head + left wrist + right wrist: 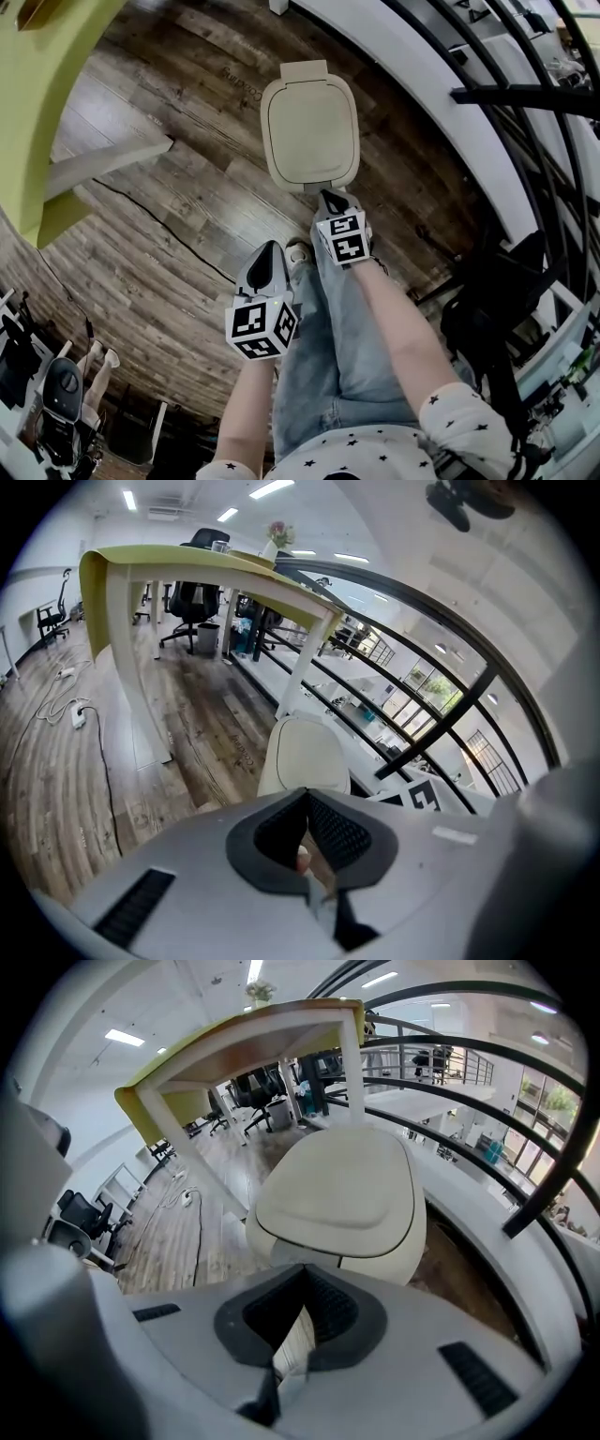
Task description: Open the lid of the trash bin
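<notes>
Cream bin [277,159] stands on the wood floor [169,216], its lid [311,127] down; the right gripper [330,199] hovers at the bin's near edge, jaws pressed together on nothing; the left gripper [270,248] hangs farther back beside the leg [328,319], jaws likewise together, empty.

We note a dark wood-plank floor [187,187]. A yellow-green desk [197,566] on white legs stands at left. A curved black railing [525,97] above a white ledge [412,70] runs along the right. Black office chairs [192,607] stand under ceiling light strips [272,489] beyond.
</notes>
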Action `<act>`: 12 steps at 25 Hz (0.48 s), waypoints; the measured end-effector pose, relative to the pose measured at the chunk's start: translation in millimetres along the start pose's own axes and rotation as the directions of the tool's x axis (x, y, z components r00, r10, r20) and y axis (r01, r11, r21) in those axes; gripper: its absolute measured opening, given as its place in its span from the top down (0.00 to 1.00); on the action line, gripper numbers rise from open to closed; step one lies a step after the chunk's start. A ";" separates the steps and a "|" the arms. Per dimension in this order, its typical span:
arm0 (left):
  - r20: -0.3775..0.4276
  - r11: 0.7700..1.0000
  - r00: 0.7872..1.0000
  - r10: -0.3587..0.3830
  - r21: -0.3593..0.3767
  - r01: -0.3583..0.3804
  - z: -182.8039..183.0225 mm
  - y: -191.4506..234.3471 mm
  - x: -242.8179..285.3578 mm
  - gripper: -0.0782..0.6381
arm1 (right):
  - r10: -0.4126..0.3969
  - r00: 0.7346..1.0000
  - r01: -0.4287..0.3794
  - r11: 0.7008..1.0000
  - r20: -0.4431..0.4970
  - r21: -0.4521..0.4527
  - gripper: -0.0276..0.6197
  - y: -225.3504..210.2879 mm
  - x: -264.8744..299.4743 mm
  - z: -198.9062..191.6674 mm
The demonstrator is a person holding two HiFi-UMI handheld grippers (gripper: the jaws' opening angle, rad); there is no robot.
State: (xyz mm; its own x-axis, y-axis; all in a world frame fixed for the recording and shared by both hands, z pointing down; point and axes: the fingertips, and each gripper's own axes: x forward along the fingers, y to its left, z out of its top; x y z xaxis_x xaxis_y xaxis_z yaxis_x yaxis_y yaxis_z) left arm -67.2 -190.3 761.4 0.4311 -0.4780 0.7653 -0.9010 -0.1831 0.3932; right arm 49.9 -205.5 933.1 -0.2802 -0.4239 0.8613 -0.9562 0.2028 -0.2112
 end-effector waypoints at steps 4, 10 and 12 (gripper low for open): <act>-0.003 1.000 1.000 -0.007 0.009 0.007 -0.6 -4.2 1.8 0.87 | 0.011 1.000 -0.010 0.999 -0.023 0.034 0.97 -0.2 1.4 -5.6; -0.013 1.000 1.000 -0.002 0.004 0.002 -5.9 -6.0 4.0 0.87 | 0.006 1.000 -0.006 1.000 -0.021 0.031 0.97 -1.4 4.3 -7.1; -0.016 1.000 1.000 -0.002 0.004 0.002 -7.6 -6.5 3.7 0.87 | 0.012 1.000 -0.011 0.999 -0.019 0.033 0.97 -0.4 4.8 -7.1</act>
State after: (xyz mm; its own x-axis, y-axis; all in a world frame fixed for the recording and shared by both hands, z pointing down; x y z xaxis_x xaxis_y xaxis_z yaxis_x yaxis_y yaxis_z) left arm -59.3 -184.3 765.5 0.4339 -0.4641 0.7723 -0.9002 -0.1877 0.3929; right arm 49.6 -201.3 940.5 -0.2901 -0.4047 0.8672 -0.9552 0.1784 -0.2362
